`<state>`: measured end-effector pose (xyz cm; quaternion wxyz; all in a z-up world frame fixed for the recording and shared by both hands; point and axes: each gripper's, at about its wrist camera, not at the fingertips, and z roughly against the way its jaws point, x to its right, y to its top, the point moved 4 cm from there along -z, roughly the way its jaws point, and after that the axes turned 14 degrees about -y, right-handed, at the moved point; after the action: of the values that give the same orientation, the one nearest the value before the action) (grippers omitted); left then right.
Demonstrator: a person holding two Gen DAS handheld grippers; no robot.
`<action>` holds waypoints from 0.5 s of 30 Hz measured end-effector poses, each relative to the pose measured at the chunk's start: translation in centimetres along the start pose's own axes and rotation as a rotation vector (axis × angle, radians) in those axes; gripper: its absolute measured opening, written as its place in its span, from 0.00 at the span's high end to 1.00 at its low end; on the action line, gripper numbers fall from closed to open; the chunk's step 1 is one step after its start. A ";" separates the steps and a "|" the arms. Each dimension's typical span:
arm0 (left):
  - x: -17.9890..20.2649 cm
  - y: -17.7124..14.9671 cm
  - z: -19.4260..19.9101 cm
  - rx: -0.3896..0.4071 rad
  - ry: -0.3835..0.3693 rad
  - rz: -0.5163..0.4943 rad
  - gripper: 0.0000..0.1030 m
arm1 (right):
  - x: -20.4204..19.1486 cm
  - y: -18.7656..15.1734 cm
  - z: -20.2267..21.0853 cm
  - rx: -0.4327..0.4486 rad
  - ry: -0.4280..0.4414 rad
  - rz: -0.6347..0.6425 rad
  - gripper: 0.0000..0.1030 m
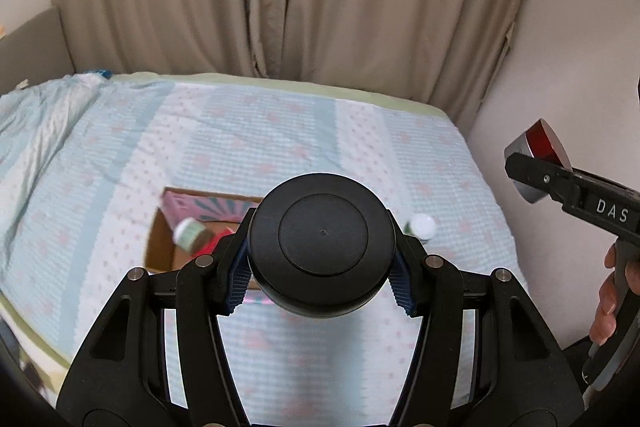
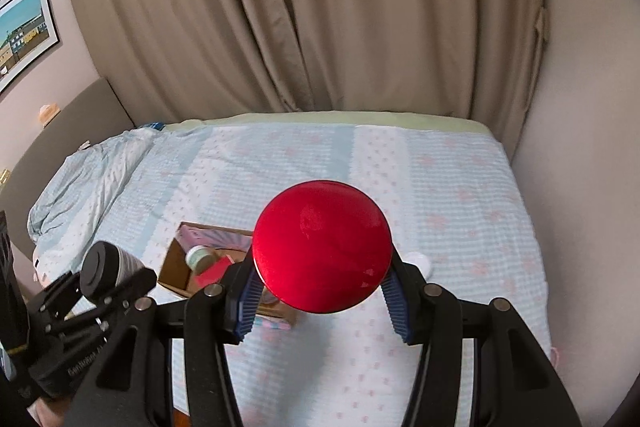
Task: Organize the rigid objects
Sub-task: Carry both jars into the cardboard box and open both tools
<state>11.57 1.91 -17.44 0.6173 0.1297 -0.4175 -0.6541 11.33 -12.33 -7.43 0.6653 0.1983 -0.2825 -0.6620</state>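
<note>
1. Progress. A shallow brown cardboard box (image 1: 160,247) lies on the pale blue patterned bedspread (image 1: 280,131). It already holds a small green-and-white jar with a pale lid (image 1: 188,233), a pink printed carton (image 1: 208,205) against its far wall, and a red flat item (image 2: 214,273) that I cannot identify. I judge the sorting to be partly done.

2. Remaining. A white-capped bottle (image 1: 422,225) lies on the bedspread just beside the box, outside it. The two items I carry are also not yet in the box.

3. Left gripper (image 1: 322,281). Its blue ribbed pads (image 1: 402,289) press on the sides of a black round-lidded jar (image 1: 322,243), so the jaws are partly closed around it. The right wrist view shows the jar's ribbed pale body (image 2: 130,265). I hold it in the air above the box.

4. Right gripper (image 2: 322,301). Its blue pads (image 2: 394,301) clamp a glossy red round tin with a silver rim (image 2: 322,247), held in the air above the near end of the box. The jaws rest on the tin's sides.

5. Outlook. I judge that both held items go down into the box next, then the bottle.
</note>
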 end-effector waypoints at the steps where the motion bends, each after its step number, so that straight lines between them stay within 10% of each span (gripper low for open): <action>1: -1.0 0.4 -0.2 -0.013 0.000 -0.002 0.48 | -1.0 0.1 -0.4 -0.004 -0.002 0.000 0.52; 15: -17.6 5.1 -6.0 -0.204 -0.071 -0.053 0.48 | -14.1 0.9 -9.7 -0.177 -0.036 -0.103 0.52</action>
<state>22.80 16.29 -23.64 0.5945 0.0541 -0.3668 -0.7136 18.77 0.66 -15.85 0.6401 0.1410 -0.2243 -0.7212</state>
